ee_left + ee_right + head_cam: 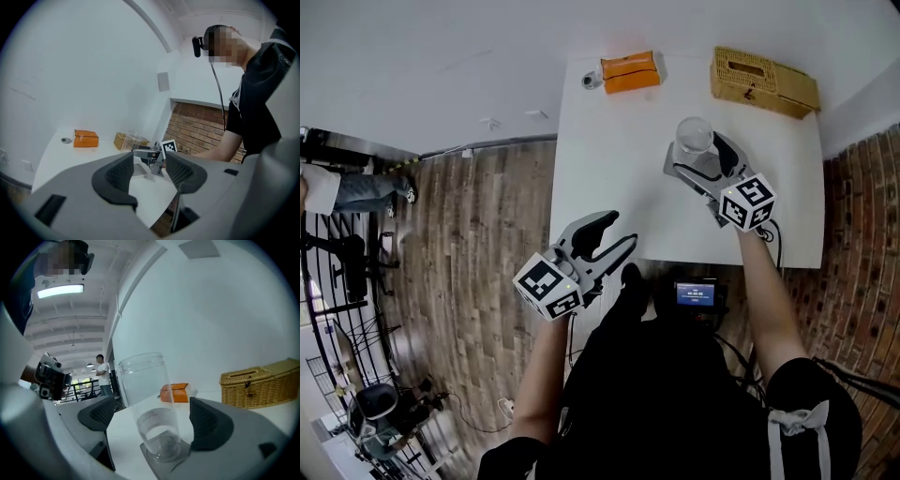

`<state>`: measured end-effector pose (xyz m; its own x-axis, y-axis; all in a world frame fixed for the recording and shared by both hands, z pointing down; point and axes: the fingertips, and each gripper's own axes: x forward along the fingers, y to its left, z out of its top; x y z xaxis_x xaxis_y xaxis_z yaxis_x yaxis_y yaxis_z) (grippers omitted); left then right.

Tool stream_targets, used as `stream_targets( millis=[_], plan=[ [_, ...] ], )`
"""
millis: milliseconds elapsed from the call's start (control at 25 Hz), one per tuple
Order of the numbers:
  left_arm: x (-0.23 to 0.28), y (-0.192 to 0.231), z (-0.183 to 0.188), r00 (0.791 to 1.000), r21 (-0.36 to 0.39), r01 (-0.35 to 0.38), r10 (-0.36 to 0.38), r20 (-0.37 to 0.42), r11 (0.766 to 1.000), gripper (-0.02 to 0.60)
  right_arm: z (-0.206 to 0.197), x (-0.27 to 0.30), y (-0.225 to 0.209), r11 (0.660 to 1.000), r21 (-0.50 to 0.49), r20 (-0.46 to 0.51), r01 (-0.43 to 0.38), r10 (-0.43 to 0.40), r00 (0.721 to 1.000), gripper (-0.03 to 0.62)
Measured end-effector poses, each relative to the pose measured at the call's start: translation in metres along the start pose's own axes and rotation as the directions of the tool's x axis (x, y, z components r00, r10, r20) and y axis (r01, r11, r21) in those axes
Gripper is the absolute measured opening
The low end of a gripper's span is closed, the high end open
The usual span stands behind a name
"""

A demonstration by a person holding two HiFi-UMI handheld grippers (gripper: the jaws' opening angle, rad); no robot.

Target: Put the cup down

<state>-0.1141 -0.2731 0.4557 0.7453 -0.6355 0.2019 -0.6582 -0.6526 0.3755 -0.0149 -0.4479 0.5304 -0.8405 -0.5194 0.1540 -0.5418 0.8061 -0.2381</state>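
A clear, empty cup [694, 136] stands upright on the white table [609, 169], toward its far right. My right gripper [697, 152] is around it, one jaw on each side. In the right gripper view the cup [150, 408] stands between the dark pads [208, 420] with a gap on both sides, so the right gripper [152, 417] is open and not pressing it. My left gripper [621, 231] hangs at the table's front edge, open and empty. From the left gripper [149, 171] view the cup [132, 139] shows far off, beside the right gripper.
An orange box [630, 72] and a small round object [591, 80] lie at the table's far edge. A wicker basket [763, 81] sits at the far right corner. A small screen device [697, 295] is at the front edge. Wood floor lies left, brick wall right.
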Motion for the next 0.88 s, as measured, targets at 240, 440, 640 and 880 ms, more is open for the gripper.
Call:
stream_targets(
  millis=[240,440,640,880],
  plan=[
    [0.002,-0.003,0.002,0.999,0.008,0.045,-0.045,0.016,0.999,0.218,-0.003,-0.05,0.005,0.998,0.039,-0.004,0.04,-0.04,0.999,0.488],
    [0.006,-0.008,0.003,0.996,0.018,0.084,-0.085,0.022,0.996,0.215,0.006,-0.081,0.016,0.996,0.07,0.003,0.061,-0.062,0.998,0.488],
    [0.006,-0.018,0.004,0.991,0.037,0.127,-0.128,0.025,0.991,0.21,0.017,-0.093,0.05,0.997,0.063,-0.02,0.036,-0.035,0.999,0.478],
    [0.007,-0.028,0.009,0.981,0.028,0.182,-0.184,0.058,0.983,0.201,0.036,-0.102,0.101,0.998,0.06,0.008,-0.017,0.016,1.0,0.32]
  ],
)
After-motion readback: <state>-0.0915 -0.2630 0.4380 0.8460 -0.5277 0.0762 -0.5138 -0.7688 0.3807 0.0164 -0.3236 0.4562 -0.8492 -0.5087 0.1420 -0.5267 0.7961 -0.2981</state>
